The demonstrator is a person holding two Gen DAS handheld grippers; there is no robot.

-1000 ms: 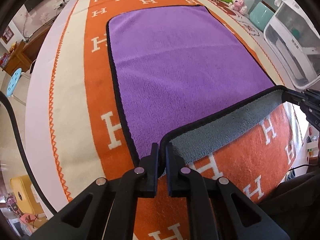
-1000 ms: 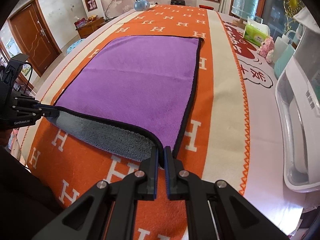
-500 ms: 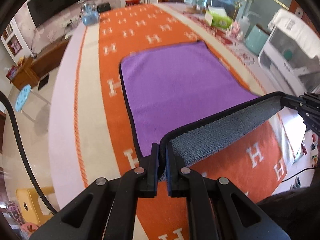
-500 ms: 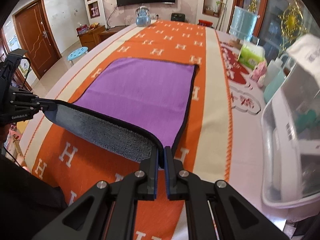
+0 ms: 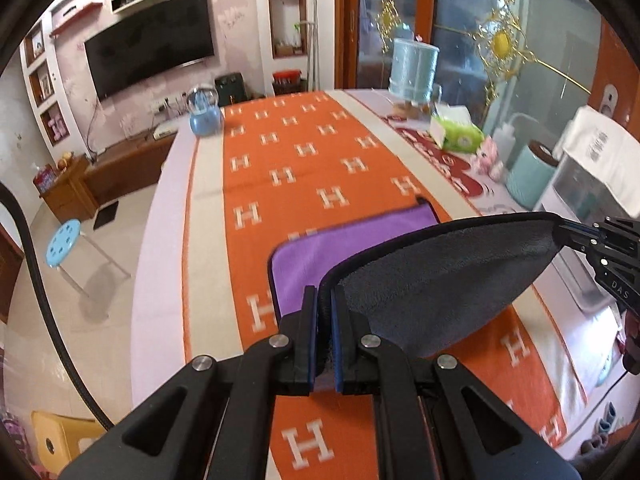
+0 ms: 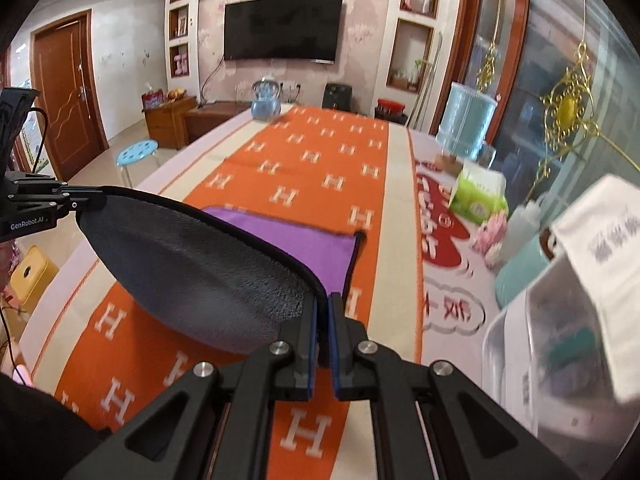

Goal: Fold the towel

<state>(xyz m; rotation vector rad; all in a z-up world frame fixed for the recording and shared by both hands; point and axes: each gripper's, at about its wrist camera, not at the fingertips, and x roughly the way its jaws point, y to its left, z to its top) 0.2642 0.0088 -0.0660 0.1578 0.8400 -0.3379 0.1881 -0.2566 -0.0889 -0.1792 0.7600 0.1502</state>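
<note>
Left wrist: both tools (image 5: 324, 312) (image 6: 323, 316) pinch lifted towel (image 5: 432, 280) corners.

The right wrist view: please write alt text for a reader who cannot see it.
The right gripper, shut on one near corner of a purple towel, holds it lifted so the grey underside faces the camera, while the left gripper grips the other corner at the picture's left. The towel's far part lies on an orange table runner patterned with white H letters.
</note>
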